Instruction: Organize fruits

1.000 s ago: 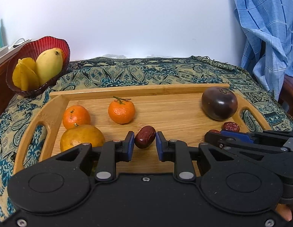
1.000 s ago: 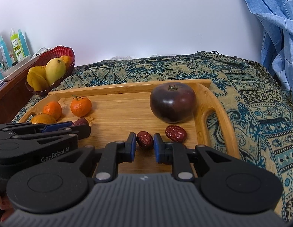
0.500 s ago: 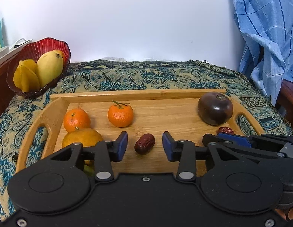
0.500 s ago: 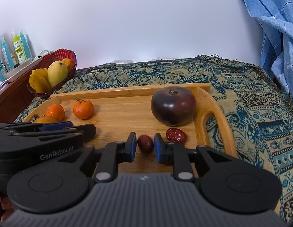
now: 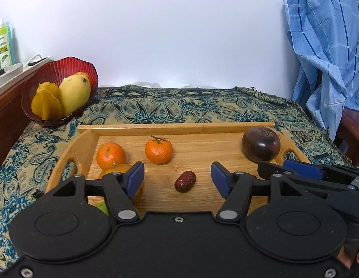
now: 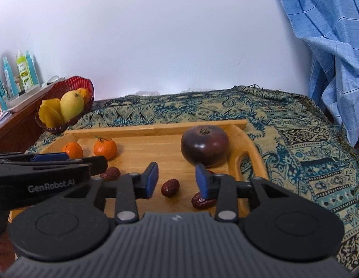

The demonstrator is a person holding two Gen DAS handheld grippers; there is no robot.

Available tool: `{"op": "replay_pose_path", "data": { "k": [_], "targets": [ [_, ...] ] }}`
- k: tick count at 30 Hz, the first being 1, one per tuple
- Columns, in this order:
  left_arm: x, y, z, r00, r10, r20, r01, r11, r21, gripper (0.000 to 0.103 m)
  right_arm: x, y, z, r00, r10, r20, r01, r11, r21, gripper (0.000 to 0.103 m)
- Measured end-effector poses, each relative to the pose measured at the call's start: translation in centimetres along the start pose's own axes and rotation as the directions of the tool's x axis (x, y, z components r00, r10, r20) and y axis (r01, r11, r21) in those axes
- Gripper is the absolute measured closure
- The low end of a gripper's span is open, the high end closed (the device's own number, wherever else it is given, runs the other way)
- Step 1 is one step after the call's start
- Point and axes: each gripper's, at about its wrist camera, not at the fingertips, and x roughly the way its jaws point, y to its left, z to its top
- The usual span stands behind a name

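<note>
releasing is the step in hand: the left gripper point(image 5: 177, 179) and right gripper point(image 6: 176, 180) have just been opening, each date point(image 5: 185, 181) point(image 6: 170, 187) lying free on the tray point(image 5: 174, 127). next, each gripper likely needs lifting clear to seek another fruit.

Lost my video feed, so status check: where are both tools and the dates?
Both tools just opened: left tool, right tool. One red date and another red date lie free on wooden tray. Nothing blocking.
</note>
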Motion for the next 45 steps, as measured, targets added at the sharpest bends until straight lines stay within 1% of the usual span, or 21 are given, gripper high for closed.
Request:
{"op": "replay_pose_path", "data": {
  "k": [5, 7, 10, 15, 20, 24, 34, 37, 45],
  "targets": [
    [-1.3, 0.3, -0.2, 1.0, 0.008, 0.018, -0.008, 1.0, 0.012, 0.028, -1.0, -0.1, 0.0, 0.999, -0.03, 0.031, 0.03, 1.0, -0.004, 0.033],
    [-1.8, 0.4, -0.4, 1.0, 0.01, 0.023, -0.011, 1.0, 0.022, 0.023, -1.4, -0.1, 0.0, 0.998, -0.042, 0.042, 0.042, 0.999, 0.0, 0.03],
    [-2.4, 0.7, -0.6, 1.0, 0.006, 0.028, -0.007, 1.0, 0.025, 0.019, -1.9, -0.1, -0.1, 0.998, -0.042, 0.05, 0.041, 0.999, 0.007, 0.025],
    [-3.3, 1.4, -1.0, 0.999, 0.02, 0.033, -0.02, 1.0, 0.017, 0.015, -2.5, 0.4, -0.4, 0.997, -0.054, 0.05, 0.055, 0.998, -0.012, 0.023],
    [-4.3, 2.1, -1.6, 0.999, 0.033, 0.037, -0.034, 0.999, 0.02, 0.013, -3.3, 0.7, -0.9, 0.998, -0.049, 0.05, 0.05, 0.999, -0.014, 0.021],
    [-5.0, 2.5, -2.2, 0.999, 0.03, 0.039, -0.031, 0.999, 0.021, 0.012, -4.0, 0.9, -1.4, 0.998, -0.049, 0.04, 0.049, 0.999, -0.01, 0.021],
    [-7.3, 3.6, -4.7, 0.999, 0.024, 0.035, -0.024, 1.0, 0.01, 0.012, -6.0, 1.5, -3.0, 0.999, -0.033, 0.03, 0.034, 0.999, -0.022, 0.02],
    [-7.8, 3.6, -5.6, 0.999, 0.033, 0.038, -0.034, 0.999, 0.017, 0.011, -6.6, 1.7, -3.7, 0.999, -0.027, 0.025, 0.028, 0.999, -0.022, 0.02],
    [-8.8, 4.2, -7.4, 0.999, 0.035, 0.023, -0.035, 0.999, 0.014, 0.011, -7.9, 2.1, -5.2, 0.999, -0.034, 0.022, 0.035, 0.998, -0.048, 0.019]
  ]
}}
